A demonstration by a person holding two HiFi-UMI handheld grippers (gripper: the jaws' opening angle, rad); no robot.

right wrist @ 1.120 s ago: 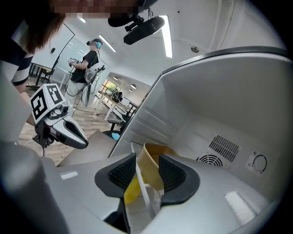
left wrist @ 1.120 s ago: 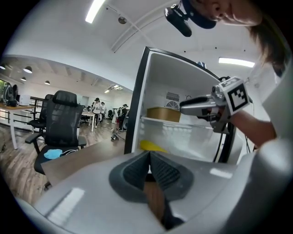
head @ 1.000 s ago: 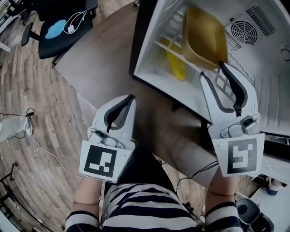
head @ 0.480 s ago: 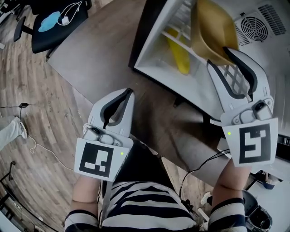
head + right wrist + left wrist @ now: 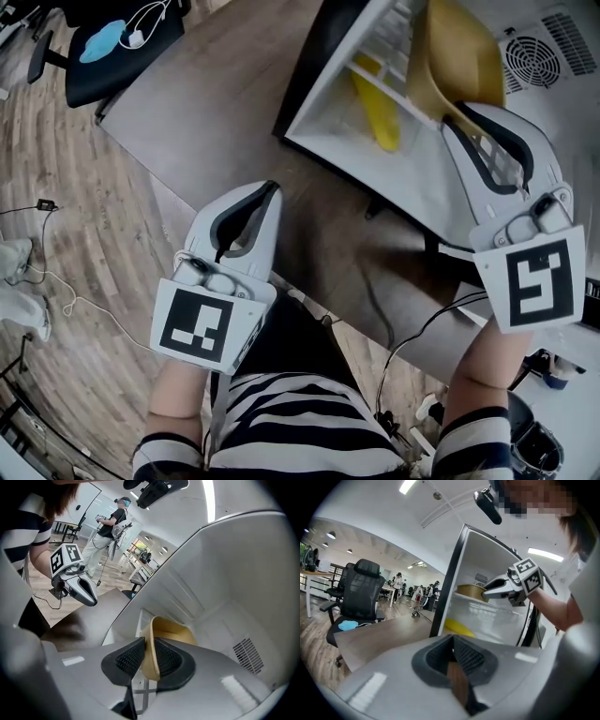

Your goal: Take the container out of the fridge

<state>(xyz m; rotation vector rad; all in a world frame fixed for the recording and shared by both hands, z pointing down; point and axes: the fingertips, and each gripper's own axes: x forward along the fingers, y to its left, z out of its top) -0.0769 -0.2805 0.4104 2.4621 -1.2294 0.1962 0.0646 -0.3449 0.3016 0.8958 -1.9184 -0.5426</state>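
Closing on container (image 5: 171, 630) rim, right gripper (image 5: 149, 654): right gripper view only.

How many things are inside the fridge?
2. A tan container at the upper shelf, its rim pinched by the right gripper, and a yellow thing below. More may be hidden.

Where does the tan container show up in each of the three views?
Head view: top right, tan container inside the fridge.
Left gripper view: tan container right of centre, small.
Right gripper view: tan container just below centre.
Shared landmark: the open white fridge, seen in all three.
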